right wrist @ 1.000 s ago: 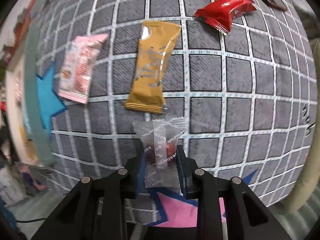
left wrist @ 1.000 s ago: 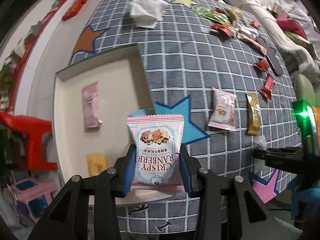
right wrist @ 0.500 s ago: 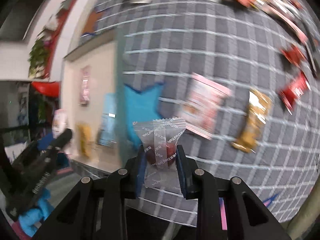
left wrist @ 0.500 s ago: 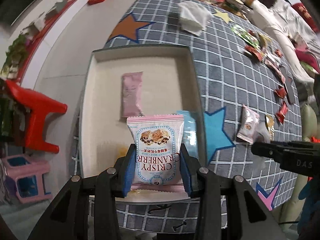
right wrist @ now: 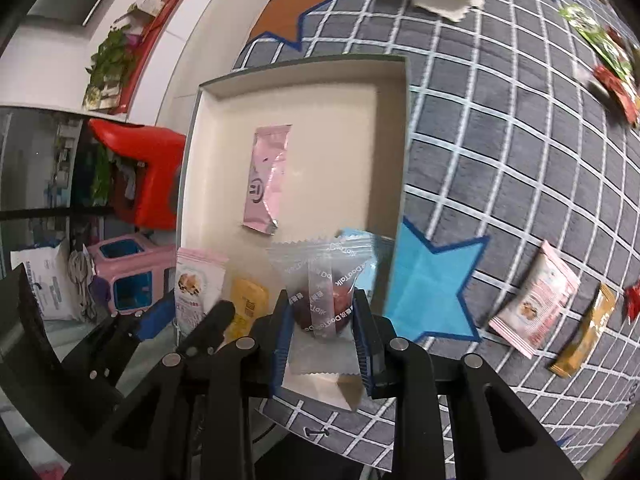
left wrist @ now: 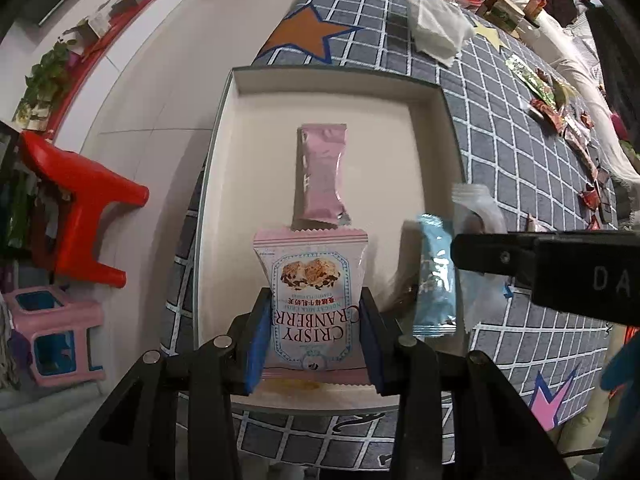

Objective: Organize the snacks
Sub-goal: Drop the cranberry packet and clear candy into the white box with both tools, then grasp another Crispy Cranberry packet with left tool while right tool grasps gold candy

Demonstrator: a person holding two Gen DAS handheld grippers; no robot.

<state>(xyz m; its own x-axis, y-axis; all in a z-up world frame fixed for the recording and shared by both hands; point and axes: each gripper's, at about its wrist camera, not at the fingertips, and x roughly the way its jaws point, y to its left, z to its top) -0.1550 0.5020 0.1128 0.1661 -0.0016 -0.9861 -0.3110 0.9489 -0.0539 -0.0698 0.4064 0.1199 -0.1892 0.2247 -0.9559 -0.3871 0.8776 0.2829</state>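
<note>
left gripper [left wrist: 316,332] fingers pinching the cranberry crisp packet [left wrist: 312,300] over the box [left wrist: 340,80] | right gripper [right wrist: 322,332] fingers clamped on a clear wrapped candy [right wrist: 322,292] at the box's near edge | pink bar [left wrist: 320,176] lying inside

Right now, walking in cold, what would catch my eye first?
Probably the pink-and-white Crispy Cranberry packet clamped in the left hand-held gripper over the shallow cream cardboard box. Next, the clear-wrapped dark red candy pinched in the right hand-held gripper at that box's near corner. Around them spreads a grey checked cloth with coloured stars.
</note>
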